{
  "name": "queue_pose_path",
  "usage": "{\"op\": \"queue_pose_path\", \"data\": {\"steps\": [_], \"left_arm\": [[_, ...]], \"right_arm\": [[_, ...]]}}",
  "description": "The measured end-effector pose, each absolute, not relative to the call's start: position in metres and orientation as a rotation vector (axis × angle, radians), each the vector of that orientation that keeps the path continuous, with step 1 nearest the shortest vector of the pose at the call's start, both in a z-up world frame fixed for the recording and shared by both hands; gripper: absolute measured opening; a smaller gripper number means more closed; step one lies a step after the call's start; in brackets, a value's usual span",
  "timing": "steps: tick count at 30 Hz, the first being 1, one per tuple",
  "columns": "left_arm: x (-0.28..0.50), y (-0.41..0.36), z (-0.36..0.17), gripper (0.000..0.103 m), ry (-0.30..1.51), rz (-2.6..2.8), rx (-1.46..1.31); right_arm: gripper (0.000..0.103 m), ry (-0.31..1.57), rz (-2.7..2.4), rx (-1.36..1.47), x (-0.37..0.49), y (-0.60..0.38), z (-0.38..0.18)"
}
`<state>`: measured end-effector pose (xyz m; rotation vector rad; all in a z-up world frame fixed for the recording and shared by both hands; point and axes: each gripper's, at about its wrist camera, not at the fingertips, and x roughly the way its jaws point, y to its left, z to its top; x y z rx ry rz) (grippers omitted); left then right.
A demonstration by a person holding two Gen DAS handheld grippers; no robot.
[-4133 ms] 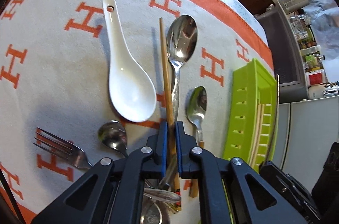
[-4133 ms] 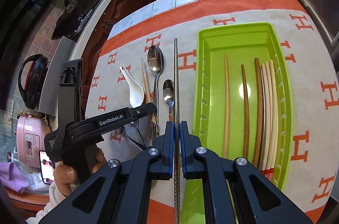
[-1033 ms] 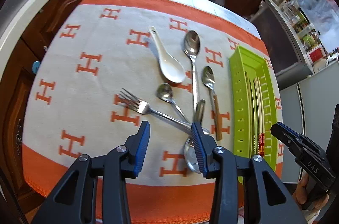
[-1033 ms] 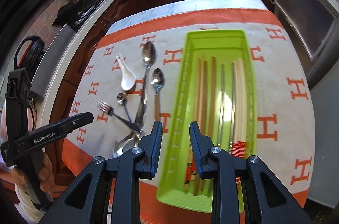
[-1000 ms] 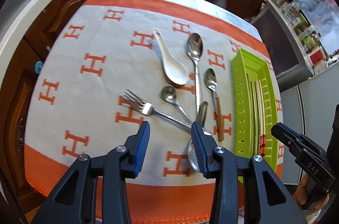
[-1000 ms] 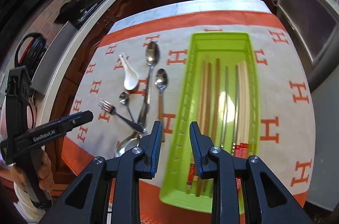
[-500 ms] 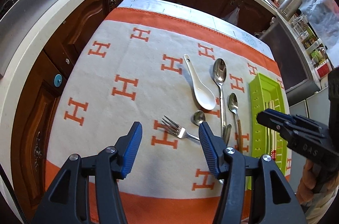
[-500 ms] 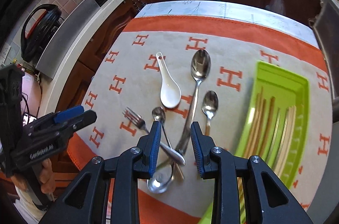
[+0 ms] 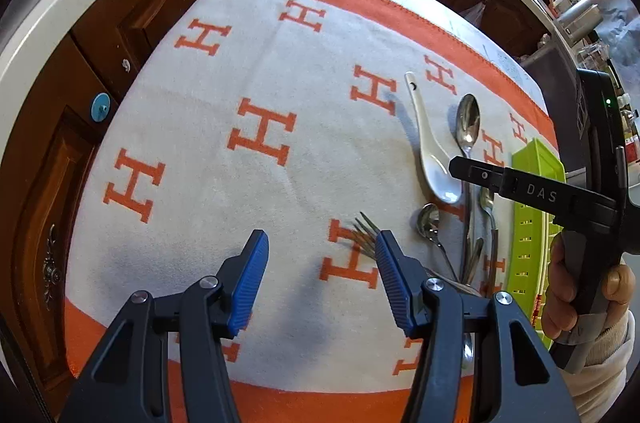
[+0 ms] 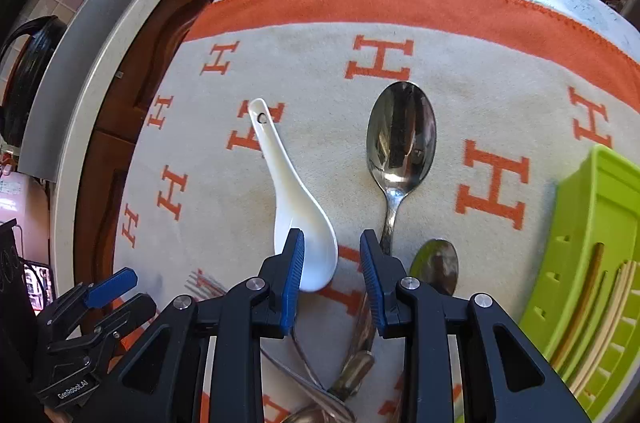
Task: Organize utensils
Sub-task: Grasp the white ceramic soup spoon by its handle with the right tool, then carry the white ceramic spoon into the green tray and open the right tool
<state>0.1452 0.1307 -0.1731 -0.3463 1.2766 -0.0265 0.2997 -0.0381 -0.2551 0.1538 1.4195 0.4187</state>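
Observation:
My left gripper (image 9: 320, 247) hangs open over the H-patterned cloth (image 9: 240, 163) with nothing between its pads; fork tines (image 9: 366, 227) lie just by its right finger. My right gripper (image 10: 332, 247) is open and low over the white ceramic spoon (image 10: 296, 191). The spoon's bowl lies under its left finger, and the pads do not press it. A large metal spoon (image 10: 400, 135) lies to the right of it, with a small wooden-handled spoon (image 10: 436, 263) nearer. The left wrist view shows the right gripper (image 9: 456, 167) above the white spoon (image 9: 432, 159).
A green tray (image 10: 592, 215) with several chopsticks (image 10: 600, 303) stands at the right. A small metal spoon (image 9: 428, 219) and crossed handles pile near the front. Wooden cabinets (image 9: 80, 103) and a counter edge surround the table. A hand (image 9: 580, 283) holds the right gripper.
Both grippers have swung left, away from the tray. The left jaws have widened. The right gripper has dropped much closer to the white spoon.

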Motion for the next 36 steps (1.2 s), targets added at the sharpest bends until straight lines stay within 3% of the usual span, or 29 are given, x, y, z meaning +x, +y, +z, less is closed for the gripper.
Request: {"op": "queue_pose_path", "data": {"steps": [6, 10, 14, 36], "left_arm": [[0.147, 0.131, -0.189, 0.054, 1.309, -0.037, -0.376], [0.147, 0.127, -0.195, 0.054, 1.321, -0.044, -0.375], [0.148, 0.122, -0.199, 0.054, 1.334, -0.054, -0.373], [0.139, 0.076, -0.206, 0.054, 1.411, -0.160, -0.372]], "right_arm": [[0.027, 1.393, 0.435, 0.083, 0.302, -0.027, -0.266], [0.012, 1.352, 0.435, -0.023, 0.292, -0.013, -0.264], [0.004, 1.318, 0.414, -0.048, 0.283, -0.010, -0.259], [0.003, 1.176, 0.357, 0.326, 0.225, -0.126, -0.174]]}}
